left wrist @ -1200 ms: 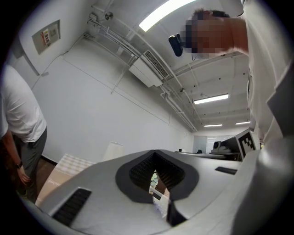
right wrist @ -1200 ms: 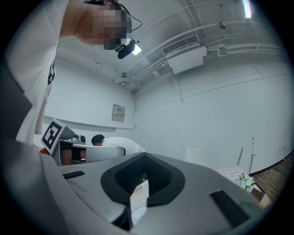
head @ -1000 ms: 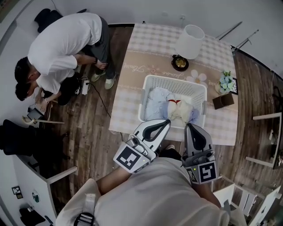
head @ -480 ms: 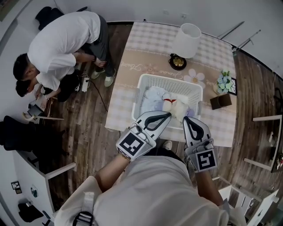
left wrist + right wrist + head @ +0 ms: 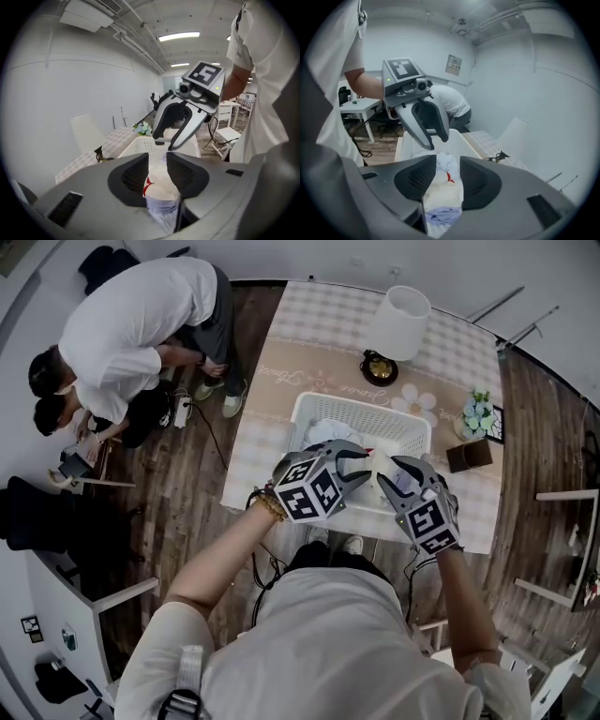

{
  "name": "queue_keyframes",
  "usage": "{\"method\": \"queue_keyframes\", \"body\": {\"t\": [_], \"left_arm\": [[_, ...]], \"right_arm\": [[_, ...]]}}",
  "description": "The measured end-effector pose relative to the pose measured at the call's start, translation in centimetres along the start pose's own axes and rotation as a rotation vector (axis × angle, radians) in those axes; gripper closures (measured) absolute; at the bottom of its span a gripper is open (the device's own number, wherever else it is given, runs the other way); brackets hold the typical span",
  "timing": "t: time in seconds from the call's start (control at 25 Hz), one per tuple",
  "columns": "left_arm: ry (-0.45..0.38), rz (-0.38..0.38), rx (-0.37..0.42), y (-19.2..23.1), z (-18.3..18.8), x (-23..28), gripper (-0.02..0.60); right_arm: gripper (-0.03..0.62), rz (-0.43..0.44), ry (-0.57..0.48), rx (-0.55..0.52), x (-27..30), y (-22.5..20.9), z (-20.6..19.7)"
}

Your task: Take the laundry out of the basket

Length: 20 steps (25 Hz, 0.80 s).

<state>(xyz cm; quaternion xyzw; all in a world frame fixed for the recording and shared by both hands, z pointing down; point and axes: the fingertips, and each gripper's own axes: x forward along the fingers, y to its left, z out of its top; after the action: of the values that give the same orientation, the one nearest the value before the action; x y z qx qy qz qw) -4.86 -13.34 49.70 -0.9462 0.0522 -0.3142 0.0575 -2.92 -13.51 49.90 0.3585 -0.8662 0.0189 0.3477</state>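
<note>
A white plastic laundry basket [image 5: 366, 413] stands on the checked tablecloth [image 5: 258, 451]. In it lie a cream garment with a red mark [image 5: 380, 465] and pale blue cloth [image 5: 323, 432]. My left gripper [image 5: 361, 465] and right gripper [image 5: 394, 476] hover over the basket's near half, tips turned toward each other. Both sets of jaws are opening. In the left gripper view my left gripper [image 5: 159, 171] frames the cream garment [image 5: 161, 187] below without touching it, and the right gripper [image 5: 164, 140] faces it. In the right gripper view my right gripper [image 5: 443, 176] likewise shows laundry [image 5: 440, 187] in the gap.
A white lamp [image 5: 398, 322] on a dark base [image 5: 380, 368] stands behind the basket. Blue flowers [image 5: 480, 413] and a brown box [image 5: 472, 455] sit to its right. Two people [image 5: 131, 324] crouch on the wooden floor at left. White chair frames [image 5: 562, 521] stand at right.
Both grippers have moved forward from my chest to over the basket and turned their tips toward each other. Their jaws, shut before, now stand apart.
</note>
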Motion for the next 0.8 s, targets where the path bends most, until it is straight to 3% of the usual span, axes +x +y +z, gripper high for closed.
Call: {"method": "queue_keyframes", "body": {"t": [0.24, 0.44, 0.6, 0.8], "left_arm": [[0.251, -0.115, 0.088, 0.4, -6.6, 5.9, 0.358], [0.460, -0.177, 0.139, 0.4, -13.0, 10.1, 0.325], [0.522, -0.218, 0.127, 0.0, -16.0, 11.9, 0.228], [0.542, -0.232, 0.166, -0.6, -17.9, 13.5, 0.224]], "right_arm": [[0.334, 0.173, 0.298, -0.157, 5.5, 0.7, -5.2], [0.230, 0.273, 0.470, -0.220, 9.7, 2.1, -8.8], [0.148, 0.338, 0.624, -0.216, 12.2, 2.9, -13.0], [0.145, 0.392, 0.765, -0.265, 13.9, 3.7, -17.7]]}}
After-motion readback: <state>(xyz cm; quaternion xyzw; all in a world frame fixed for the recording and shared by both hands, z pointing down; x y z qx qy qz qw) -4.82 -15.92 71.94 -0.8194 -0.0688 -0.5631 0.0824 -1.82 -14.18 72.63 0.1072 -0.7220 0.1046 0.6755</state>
